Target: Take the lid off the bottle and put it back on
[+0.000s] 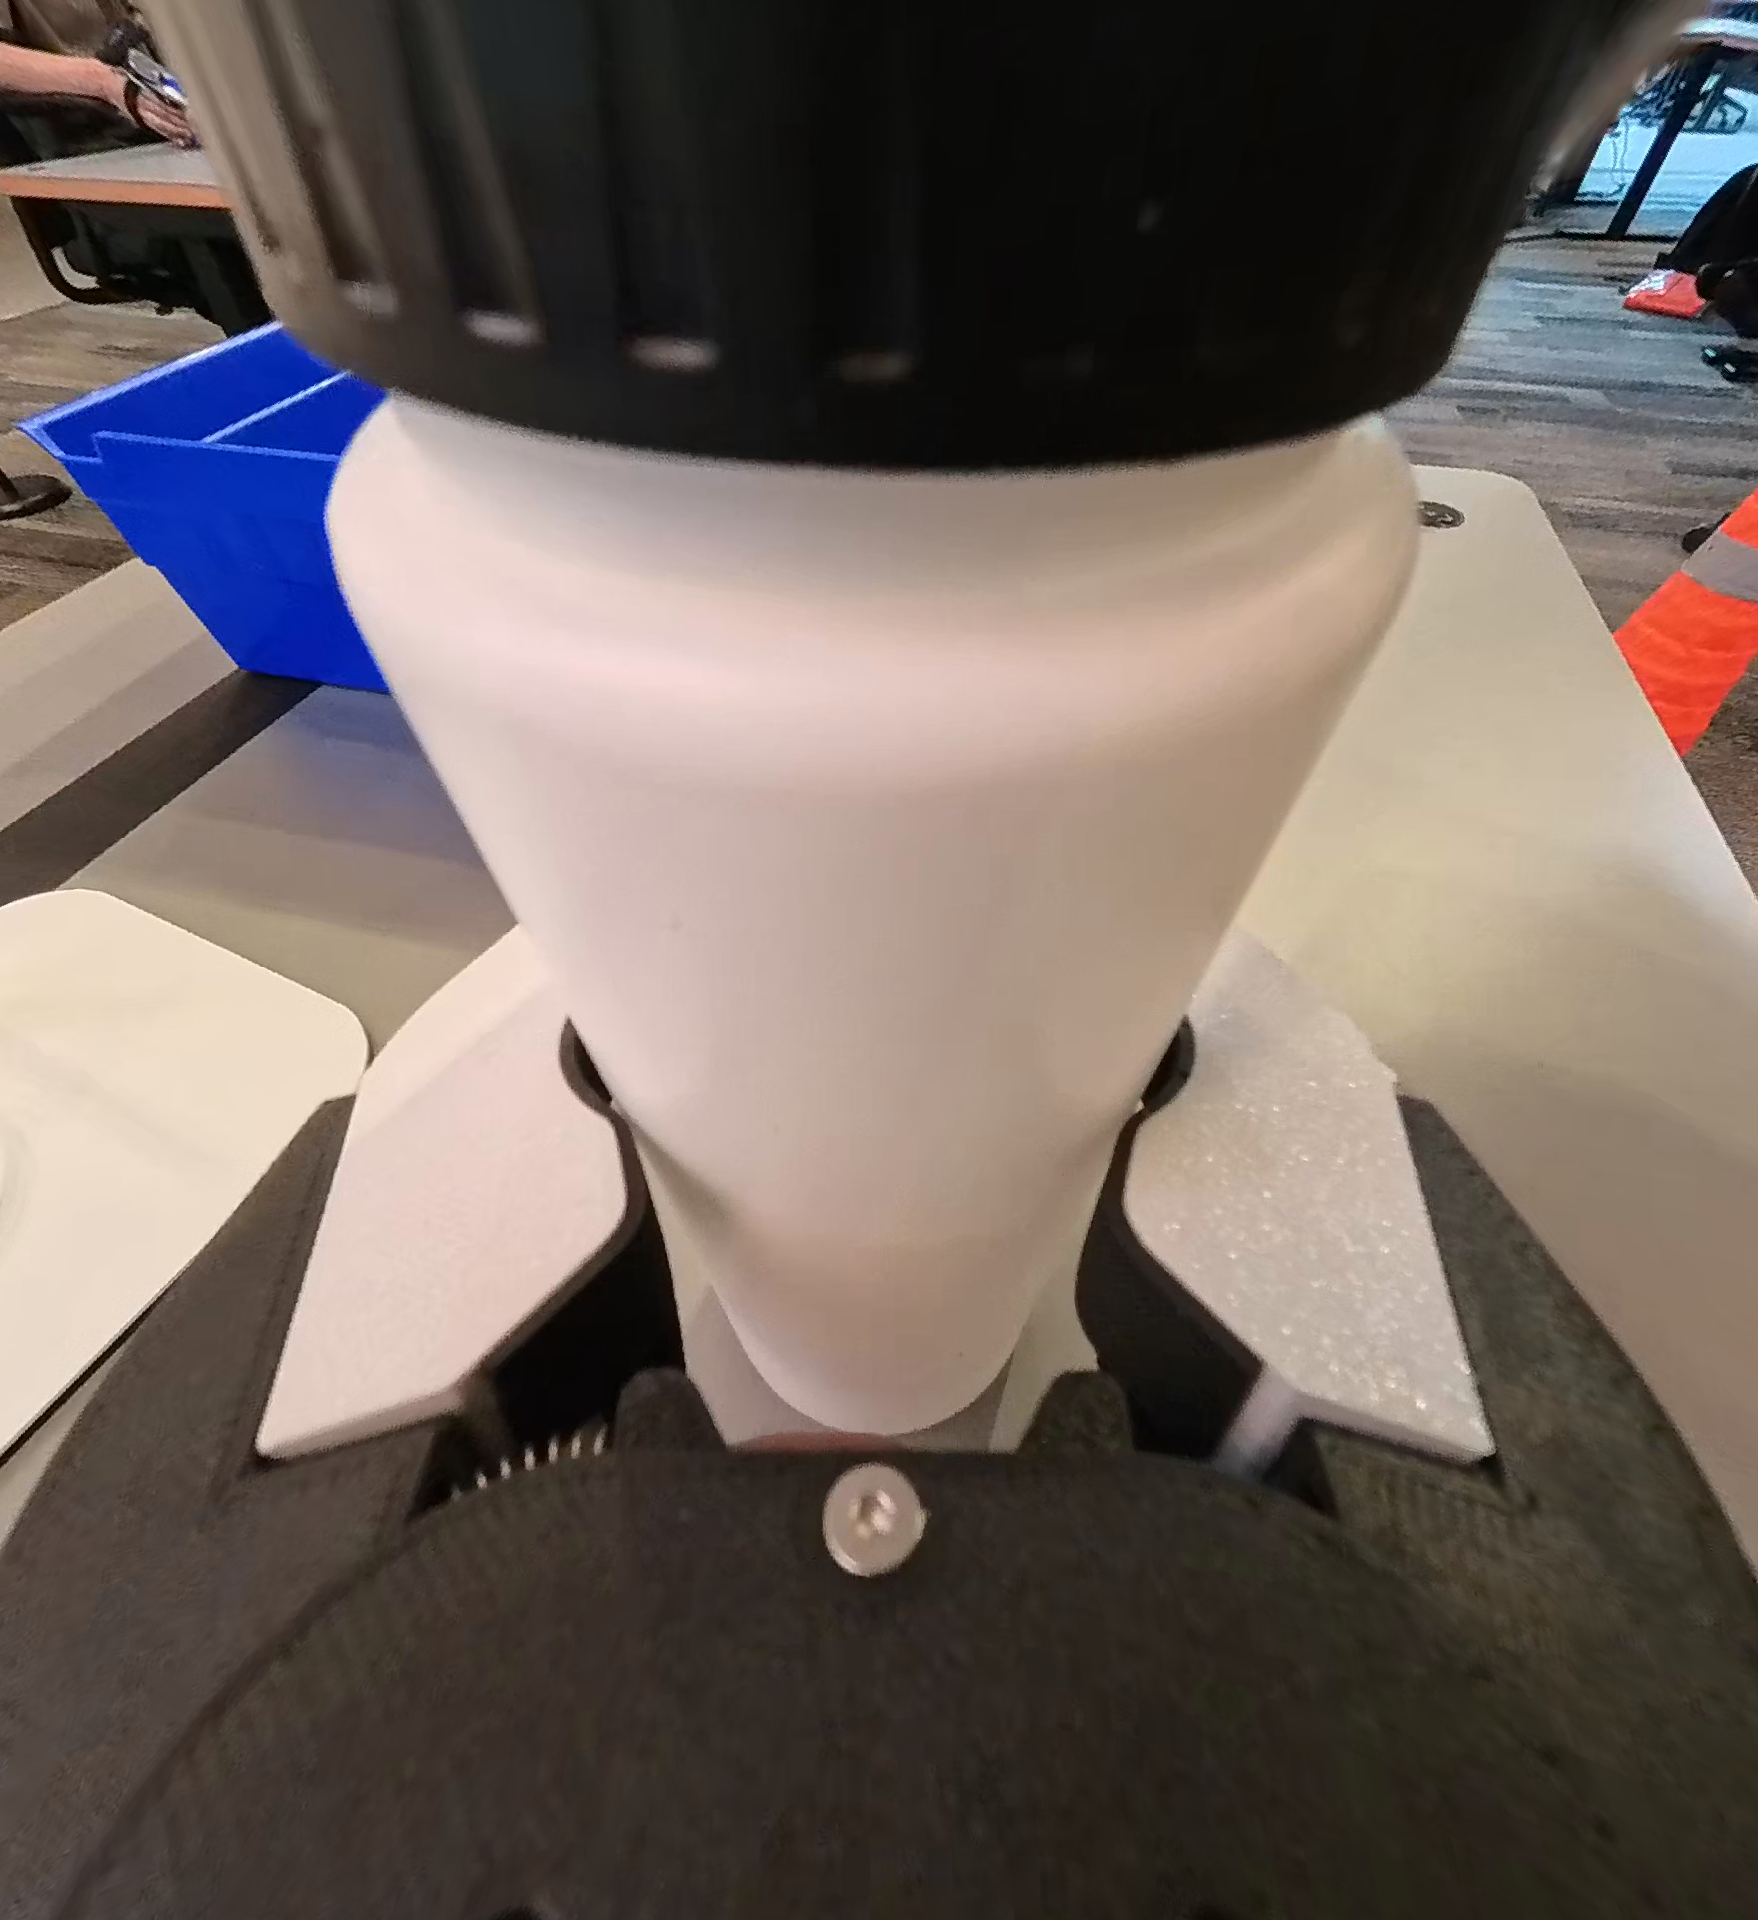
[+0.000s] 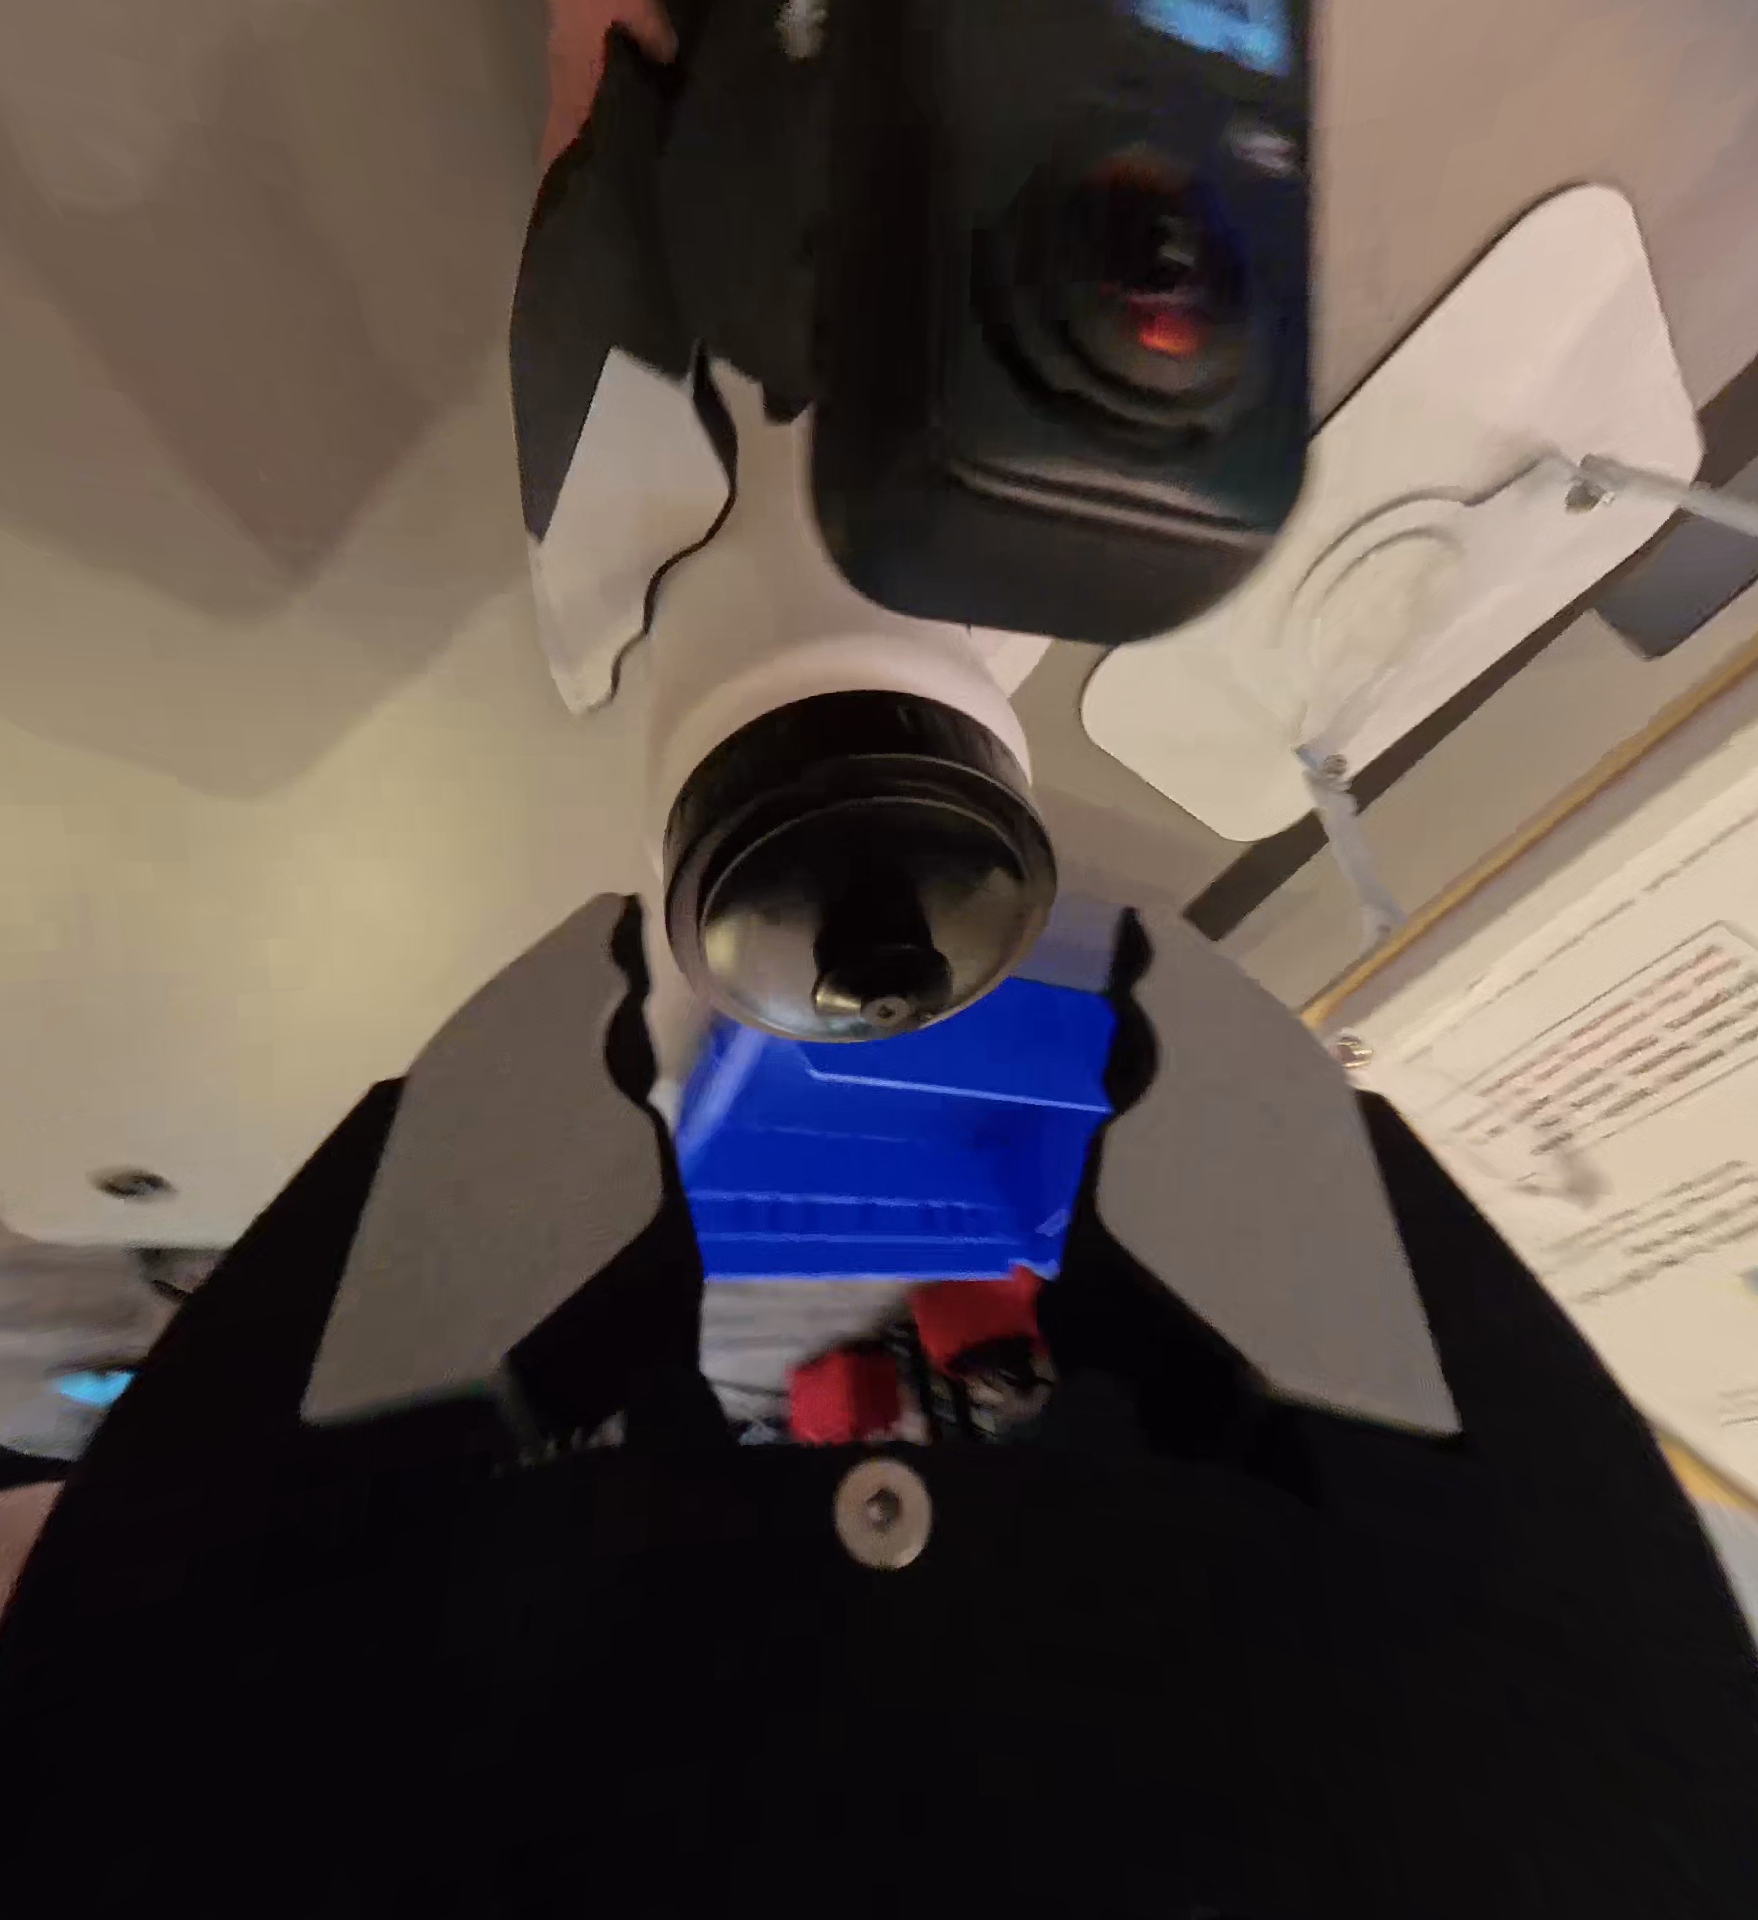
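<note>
Clearly left tongs (image 1: pixel 875 1070) clamp one white bottle (image 1: pixel 854 831) wearing one black lid (image 2: pixel 859 883); right tongs (image 2: pixel 875 997) gape wide.

Left gripper (image 1: pixel 875 1070) jaws clamped; right gripper (image 2: pixel 870 997) jaws apart.
</note>
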Demonstrator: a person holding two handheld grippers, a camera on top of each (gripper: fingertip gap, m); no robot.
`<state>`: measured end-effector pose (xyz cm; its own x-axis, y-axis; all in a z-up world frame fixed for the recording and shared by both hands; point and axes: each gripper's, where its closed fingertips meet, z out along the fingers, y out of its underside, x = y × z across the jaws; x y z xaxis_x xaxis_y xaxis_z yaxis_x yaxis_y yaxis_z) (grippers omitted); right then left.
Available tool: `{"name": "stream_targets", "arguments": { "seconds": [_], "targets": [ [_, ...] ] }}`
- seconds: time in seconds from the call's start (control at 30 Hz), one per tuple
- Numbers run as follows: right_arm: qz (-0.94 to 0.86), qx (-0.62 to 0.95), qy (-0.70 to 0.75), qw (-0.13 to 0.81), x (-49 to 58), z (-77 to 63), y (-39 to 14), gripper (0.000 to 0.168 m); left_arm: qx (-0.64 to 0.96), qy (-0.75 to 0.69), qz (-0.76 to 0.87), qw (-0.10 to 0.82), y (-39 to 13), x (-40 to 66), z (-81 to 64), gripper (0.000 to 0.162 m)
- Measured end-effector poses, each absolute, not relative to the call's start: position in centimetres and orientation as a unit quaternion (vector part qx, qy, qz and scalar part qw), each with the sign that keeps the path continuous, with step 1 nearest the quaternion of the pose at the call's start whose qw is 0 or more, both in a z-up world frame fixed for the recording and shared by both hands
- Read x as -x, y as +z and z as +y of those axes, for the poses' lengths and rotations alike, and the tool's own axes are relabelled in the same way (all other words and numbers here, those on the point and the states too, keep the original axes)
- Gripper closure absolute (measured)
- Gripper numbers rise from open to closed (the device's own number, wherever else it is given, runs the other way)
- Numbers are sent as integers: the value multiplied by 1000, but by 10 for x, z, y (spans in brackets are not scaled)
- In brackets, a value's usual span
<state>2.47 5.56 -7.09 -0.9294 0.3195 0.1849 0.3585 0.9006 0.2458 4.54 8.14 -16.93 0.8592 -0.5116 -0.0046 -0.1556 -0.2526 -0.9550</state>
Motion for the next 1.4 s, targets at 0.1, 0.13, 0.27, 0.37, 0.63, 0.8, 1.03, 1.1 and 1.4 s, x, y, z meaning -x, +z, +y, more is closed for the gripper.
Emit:
{"name": "stream_targets", "arguments": {
  "seconds": [0.1,0.13,0.27,0.37,0.63,0.8,1.03,1.1,1.4],
  "targets": [
    [-958,268,-79,63,-24,54,-68,70,775,-157,215,573,-169,-46,81,62],
    [-952,296,-58,60,-23,52,-68,77,775,-157,215,573,-169,-46,82,62],
    [-930,367,2,27,-25,47,-72,96,776,-157,215,573,-169,-46,82,62],
    [-932,363,11,20,-26,46,-74,99,775,-157,214,573,-169,-46,82,62],
    [-974,207,-72,57,-27,46,-70,101,775,-157,214,573,-169,-46,82,62],
    [-977,108,-170,75,-28,46,-69,102,775,-157,214,573,-169,-46,82,62],
    [-969,192,-125,93,-23,43,-65,95,775,-158,216,572,-169,-46,82,62],
    [-961,251,-76,87,-23,42,-63,89,775,-159,216,573,-169,-47,82,62],
    [-932,357,39,44,-24,42,-75,98,773,-161,217,574,-169,-48,82,62]
  ]
}}
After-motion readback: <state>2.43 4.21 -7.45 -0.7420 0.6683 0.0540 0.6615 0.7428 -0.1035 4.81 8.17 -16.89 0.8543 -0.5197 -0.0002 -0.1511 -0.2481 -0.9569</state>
